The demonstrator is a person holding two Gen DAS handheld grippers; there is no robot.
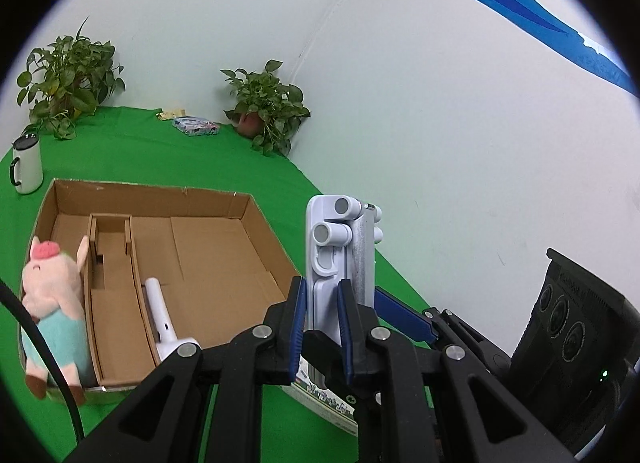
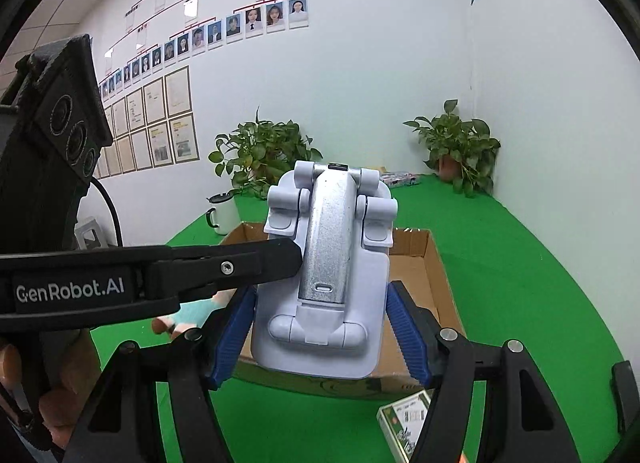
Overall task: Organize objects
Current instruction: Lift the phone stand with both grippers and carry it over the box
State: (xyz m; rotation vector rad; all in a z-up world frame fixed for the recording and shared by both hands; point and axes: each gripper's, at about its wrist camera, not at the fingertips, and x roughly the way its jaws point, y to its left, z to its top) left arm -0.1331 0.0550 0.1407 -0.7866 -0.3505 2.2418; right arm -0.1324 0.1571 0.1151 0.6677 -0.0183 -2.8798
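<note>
A white folding phone stand (image 1: pixel 338 247) with a silver arm is held upright in the air. My left gripper (image 1: pixel 323 303) is shut on its edge. In the right wrist view the stand (image 2: pixel 326 275) sits between my right gripper's (image 2: pixel 320 331) blue pads, which stand at its two sides; the left gripper's finger (image 2: pixel 224 263) reaches in from the left. Below lies an open cardboard box (image 1: pixel 224 259) holding a pink pig plush (image 1: pixel 48 295) at its left end and a white handle-shaped object (image 1: pixel 160 311).
A green cloth (image 1: pixel 160 159) covers the table. A white mug (image 1: pixel 26 163), two potted plants (image 1: pixel 68 79) (image 1: pixel 264 107) and a small packet (image 1: pixel 196 126) stand at the back. A green-and-white carton (image 2: pixel 406 421) lies in front of the box. White walls close the corner.
</note>
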